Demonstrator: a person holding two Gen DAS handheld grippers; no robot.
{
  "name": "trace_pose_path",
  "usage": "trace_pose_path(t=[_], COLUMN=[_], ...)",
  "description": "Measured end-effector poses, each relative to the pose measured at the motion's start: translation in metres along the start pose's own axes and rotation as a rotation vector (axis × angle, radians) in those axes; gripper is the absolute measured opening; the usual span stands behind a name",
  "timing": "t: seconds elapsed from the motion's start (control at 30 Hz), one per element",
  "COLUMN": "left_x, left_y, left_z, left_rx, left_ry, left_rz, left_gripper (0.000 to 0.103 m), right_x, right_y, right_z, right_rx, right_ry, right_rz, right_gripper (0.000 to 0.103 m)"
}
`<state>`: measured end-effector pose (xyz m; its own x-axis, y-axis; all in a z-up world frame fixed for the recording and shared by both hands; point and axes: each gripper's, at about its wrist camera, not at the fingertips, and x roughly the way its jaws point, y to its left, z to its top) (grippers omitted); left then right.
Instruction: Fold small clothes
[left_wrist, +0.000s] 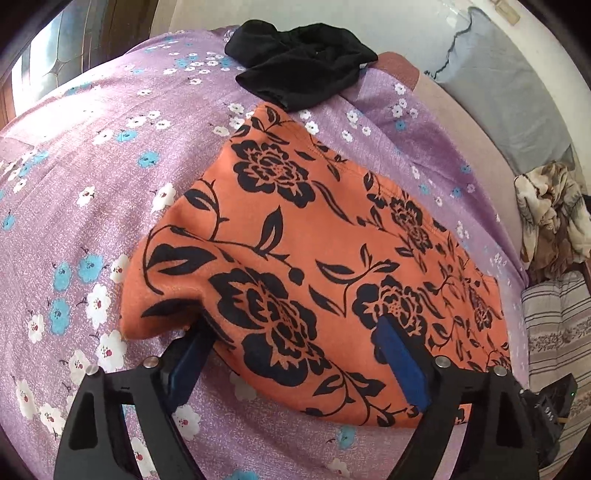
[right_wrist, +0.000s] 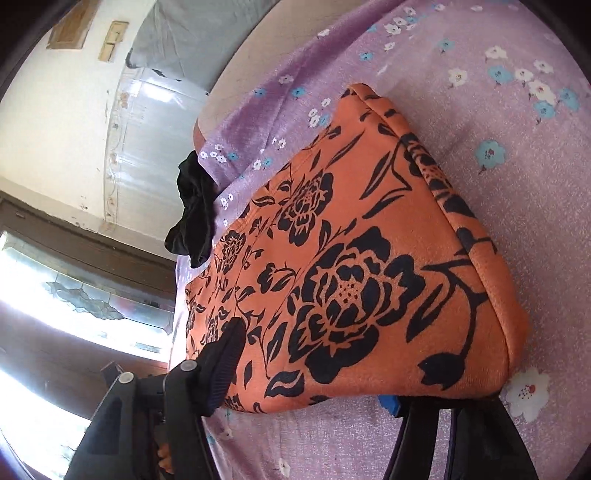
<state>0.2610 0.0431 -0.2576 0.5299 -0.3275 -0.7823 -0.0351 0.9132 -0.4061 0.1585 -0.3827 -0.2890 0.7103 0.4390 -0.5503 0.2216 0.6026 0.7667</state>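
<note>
An orange garment (left_wrist: 295, 236) printed with black flowers and leaves lies on a bed covered by a purple sheet (left_wrist: 92, 177) with white and blue blossoms. In the left wrist view the garment stretches from the near middle of the bed toward the far right edge, its surface folded over on itself with a rounded fold along its left side. The left gripper (left_wrist: 295, 354) has its jaws spread wide: the left finger, with its blue pad, goes under the raised near edge of the orange cloth, while the right finger (left_wrist: 402, 365) rests on top of the fabric, so the cloth's near hem sits between them without being pinched. In the right wrist view the right gripper (right_wrist: 310, 373) is likewise spread apart; its left finger (right_wrist: 221, 365), a dark ribbed pad, lies on top of the orange garment's near edge, and a bit of blue pad of the other finger shows just below the hem at the lower right. Whether the fabric is clamped there cannot be told. A crumpled black garment (left_wrist: 299, 70) lies at the far edge of the bed, just beyond the orange one and apart from both grippers. A grey pillow (left_wrist: 506, 92) stands beyond the bed's far right side.
</note>
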Motion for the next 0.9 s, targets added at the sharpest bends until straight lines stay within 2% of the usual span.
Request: trace_pose_path(t=[0.03, 0.07, 0.17, 0.23, 0.3, 0.43, 0.47, 0.5, 0.53, 0.6, 0.67, 0.77, 0.9], left_x=[-0.003, -0.003, 0.005, 0.011, 0.015, 0.017, 0.017, 0.016, 0.017, 0.015, 0.012, 0.004, -0.019], left_y=[0.001, 0.002, 0.006, 0.005, 0.004, -0.005, -0.006, -0.006, -0.006, 0.000, 0.001, -0.005, -0.008], left_z=[0.001, 0.001, 0.001, 0.001, 0.002, 0.000, 0.000, 0.000, 0.002, 0.004, 0.005, 0.002, 0.002], left_rx=[-0.004, -0.005, -0.011, -0.014, -0.018, -0.008, -0.004, 0.000, 0.000, -0.027, -0.032, -0.006, -0.011], left_ry=[-0.018, -0.027, -0.005, 0.006, 0.013, -0.008, -0.020, -0.032, -0.041, -0.048, -0.059, -0.079, -0.124], left_rz=[0.010, 0.023, 0.043, 0.058, 0.039, 0.068, 0.085, 0.116, 0.141, 0.117, 0.104, 0.111, 0.063], left_gripper=[0.070, 0.059, 0.056, 0.058, 0.076, 0.076, 0.066, 0.047, 0.041, 0.028, 0.023, 0.018, 0.017], right_x=[0.000, 0.000, 0.003, 0.010, 0.015, 0.017, 0.017, 0.018, 0.019, 0.021, 0.023, 0.019, 0.004], right_y=[0.003, 0.005, 0.004, -0.003, -0.013, -0.014, -0.014, -0.015, -0.015, -0.013, -0.008, 0.008, 0.033], right_z=[0.000, 0.000, 0.001, 0.001, 0.002, 0.006, 0.006, 0.007, 0.008, 0.009, 0.009, 0.006, 0.003], right_rx=[-0.024, -0.039, -0.040, -0.012, 0.036, 0.064, 0.066, 0.068, 0.067, 0.045, 0.004, -0.092, -0.192], right_ry=[-0.011, -0.021, -0.021, -0.004, 0.018, 0.022, 0.018, 0.012, 0.002, -0.014, -0.025, -0.062, -0.133], right_rz=[-0.015, -0.024, -0.029, -0.047, -0.045, -0.031, -0.028, -0.022, -0.018, -0.049, -0.096, -0.142, -0.158], right_gripper=[0.049, 0.047, 0.047, 0.047, 0.048, 0.051, 0.051, 0.051, 0.050, 0.037, 0.026, 0.020, 0.017])
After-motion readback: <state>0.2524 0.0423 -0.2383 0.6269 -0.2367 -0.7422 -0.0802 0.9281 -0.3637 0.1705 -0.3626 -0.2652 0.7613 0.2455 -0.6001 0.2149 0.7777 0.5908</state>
